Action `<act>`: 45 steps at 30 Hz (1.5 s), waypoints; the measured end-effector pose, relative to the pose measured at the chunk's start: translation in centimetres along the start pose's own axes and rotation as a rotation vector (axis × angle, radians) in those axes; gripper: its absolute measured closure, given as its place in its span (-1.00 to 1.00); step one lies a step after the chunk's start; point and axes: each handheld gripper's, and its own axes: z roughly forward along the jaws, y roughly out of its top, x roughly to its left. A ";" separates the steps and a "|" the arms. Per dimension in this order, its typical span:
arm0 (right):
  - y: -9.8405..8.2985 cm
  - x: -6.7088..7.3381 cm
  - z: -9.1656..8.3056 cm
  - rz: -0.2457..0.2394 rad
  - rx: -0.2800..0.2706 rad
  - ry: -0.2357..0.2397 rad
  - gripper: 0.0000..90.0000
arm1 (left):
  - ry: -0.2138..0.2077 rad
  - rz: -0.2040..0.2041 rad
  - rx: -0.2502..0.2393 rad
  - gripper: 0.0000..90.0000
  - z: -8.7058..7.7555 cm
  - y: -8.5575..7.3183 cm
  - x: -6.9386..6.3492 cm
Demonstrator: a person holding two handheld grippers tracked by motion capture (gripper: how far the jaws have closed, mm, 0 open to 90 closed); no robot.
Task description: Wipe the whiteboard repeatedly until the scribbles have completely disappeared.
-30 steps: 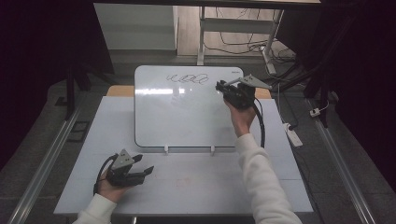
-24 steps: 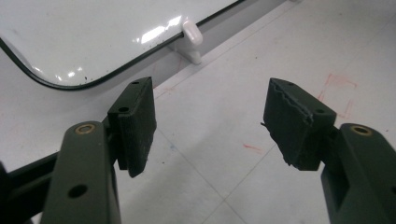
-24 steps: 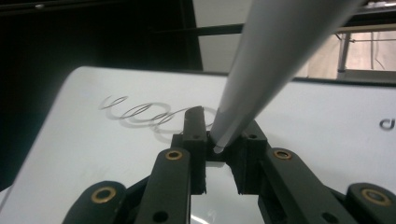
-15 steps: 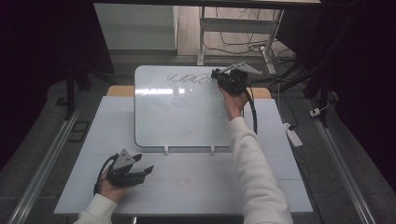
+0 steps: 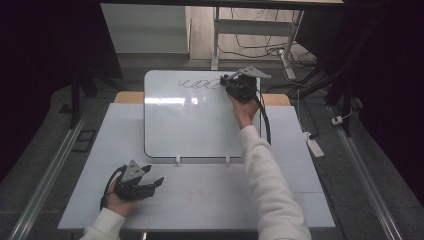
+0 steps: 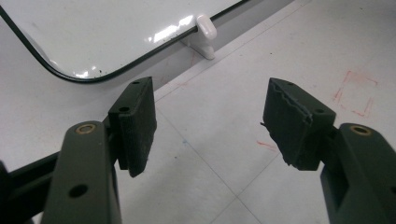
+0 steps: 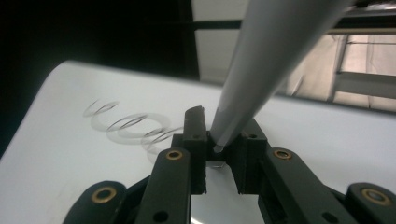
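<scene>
Right gripper (image 5: pixel 231 81) jaws clamped on a grey marker (image 7: pixel 261 70) at the whiteboard's (image 5: pixel 190 125) far edge, beside the scribble (image 5: pixel 200 84) — a slack grip could tilt it, smearing strokes. Left gripper (image 5: pixel 150 184) rests wide open, empty, on the worktop (image 5: pixel 210 195).

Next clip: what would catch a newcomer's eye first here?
The whiteboard mid-table, with a looping scribble along its far edge. At the scribble's right end the right gripper is shut on a grey marker. Near the table's front left, the left gripper rests with jaws open and nothing between them.
</scene>
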 end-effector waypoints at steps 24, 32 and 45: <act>0.3 0.0 0.3 -0.029 -0.008 -0.017 0.72 | -0.008 -0.009 -0.002 -0.21 0.2 0.0 0.4; 0.7 -0.4 0.4 -0.007 -0.038 -0.046 0.72 | -0.004 -0.007 -0.006 -0.21 0.0 0.0 0.3; 0.4 0.4 0.7 -0.059 -0.013 -0.028 0.72 | -0.006 -0.007 -0.007 -0.21 0.0 -0.1 0.3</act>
